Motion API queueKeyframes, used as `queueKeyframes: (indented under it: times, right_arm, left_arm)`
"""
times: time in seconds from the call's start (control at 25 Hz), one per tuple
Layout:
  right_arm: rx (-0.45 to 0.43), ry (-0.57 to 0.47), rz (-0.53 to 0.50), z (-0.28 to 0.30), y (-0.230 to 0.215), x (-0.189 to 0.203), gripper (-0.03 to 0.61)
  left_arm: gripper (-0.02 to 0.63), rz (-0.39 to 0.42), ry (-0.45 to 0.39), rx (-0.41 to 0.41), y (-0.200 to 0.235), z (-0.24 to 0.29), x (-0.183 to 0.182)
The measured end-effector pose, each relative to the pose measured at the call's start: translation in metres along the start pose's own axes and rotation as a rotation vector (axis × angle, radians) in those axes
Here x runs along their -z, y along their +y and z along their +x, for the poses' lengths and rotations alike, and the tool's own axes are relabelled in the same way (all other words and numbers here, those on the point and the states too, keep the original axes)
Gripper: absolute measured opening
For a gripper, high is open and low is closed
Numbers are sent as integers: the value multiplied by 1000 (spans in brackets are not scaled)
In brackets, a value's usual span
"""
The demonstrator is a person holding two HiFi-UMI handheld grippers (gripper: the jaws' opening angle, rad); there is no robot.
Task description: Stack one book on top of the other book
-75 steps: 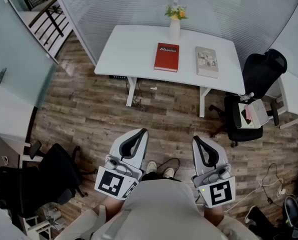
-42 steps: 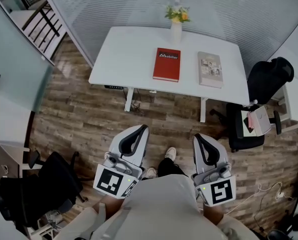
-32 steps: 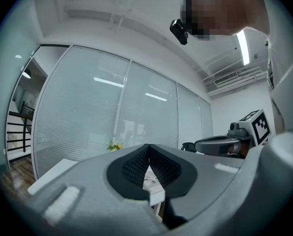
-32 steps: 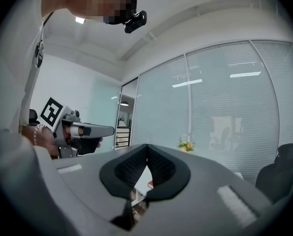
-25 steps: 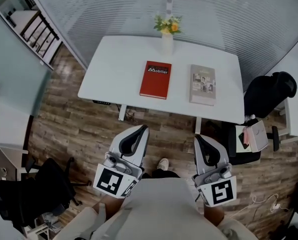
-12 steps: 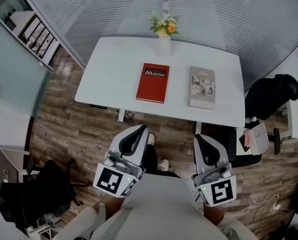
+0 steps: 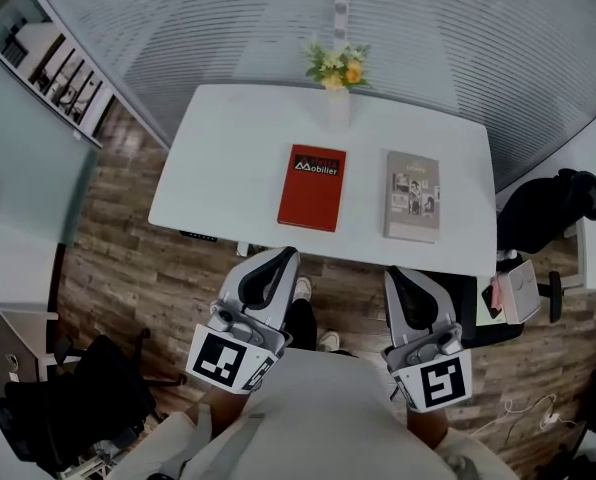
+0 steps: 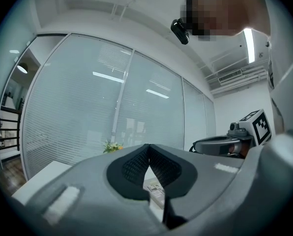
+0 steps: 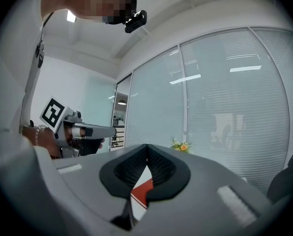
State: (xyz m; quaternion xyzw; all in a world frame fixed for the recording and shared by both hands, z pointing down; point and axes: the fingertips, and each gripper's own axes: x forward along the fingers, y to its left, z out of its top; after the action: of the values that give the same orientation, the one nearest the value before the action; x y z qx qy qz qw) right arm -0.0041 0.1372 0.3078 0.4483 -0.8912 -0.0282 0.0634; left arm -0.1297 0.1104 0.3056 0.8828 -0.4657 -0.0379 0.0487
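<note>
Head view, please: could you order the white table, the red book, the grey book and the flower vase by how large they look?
1. white table, by far the largest.
2. red book and grey book: too alike to rank.
3. flower vase, the smallest, though it also stands farthest from the camera.

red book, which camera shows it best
The head view: the red book lies whole, cover up, on the white table. The right gripper view shows only a red sliver behind the shut right tool; the left gripper view shows none of it.
</note>
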Motion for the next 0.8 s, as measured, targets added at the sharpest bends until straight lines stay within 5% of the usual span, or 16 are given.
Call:
queueKeyframes:
  times: [0.8]
  right_arm:
    - [33, 12, 22, 167, -28, -17, 5]
  left_arm:
    - [5, -18, 5, 60, 141, 90, -9]
